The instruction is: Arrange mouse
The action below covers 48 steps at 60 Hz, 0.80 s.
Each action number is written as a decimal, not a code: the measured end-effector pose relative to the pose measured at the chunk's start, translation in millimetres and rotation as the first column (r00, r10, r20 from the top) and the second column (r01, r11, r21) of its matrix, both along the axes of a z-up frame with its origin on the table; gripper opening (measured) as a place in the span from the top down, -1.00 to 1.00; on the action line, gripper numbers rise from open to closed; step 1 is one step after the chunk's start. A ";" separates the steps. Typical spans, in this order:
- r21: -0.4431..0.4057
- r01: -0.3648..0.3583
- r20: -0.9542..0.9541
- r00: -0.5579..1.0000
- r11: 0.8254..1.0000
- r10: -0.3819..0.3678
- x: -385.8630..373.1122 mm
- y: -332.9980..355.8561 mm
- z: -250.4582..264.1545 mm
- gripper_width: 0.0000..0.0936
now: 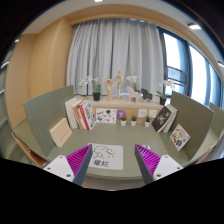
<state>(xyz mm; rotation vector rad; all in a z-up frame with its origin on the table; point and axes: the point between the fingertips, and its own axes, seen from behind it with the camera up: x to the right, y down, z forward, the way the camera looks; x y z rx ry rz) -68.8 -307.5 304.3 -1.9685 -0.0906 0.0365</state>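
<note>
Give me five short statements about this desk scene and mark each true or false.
1. The gripper fingers are open with nothing between them. True.
2. A white printed sheet lies just ahead of the fingers. True.
3. The fingers press on a mouse. False: no mouse is visible.
4. Upright books stand beyond the sheet. True.
5. The grey curtains are drawn fully aside. False: they cover the window's middle.
</note>
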 end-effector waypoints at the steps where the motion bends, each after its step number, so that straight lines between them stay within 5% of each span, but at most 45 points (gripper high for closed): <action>1: -0.005 -0.002 0.001 1.000 1.000 0.002 0.0 -1.3 -2.5 -0.83; 16: -0.129 0.012 0.017 1.000 0.992 -0.009 20.4 -13.4 -113.6 -0.83; 34: -0.334 0.177 0.085 0.984 0.926 -0.157 119.8 -8.7 -235.1 -0.83; 48: -0.350 0.204 0.086 0.979 0.914 -0.185 175.1 75.4 -275.9 -0.84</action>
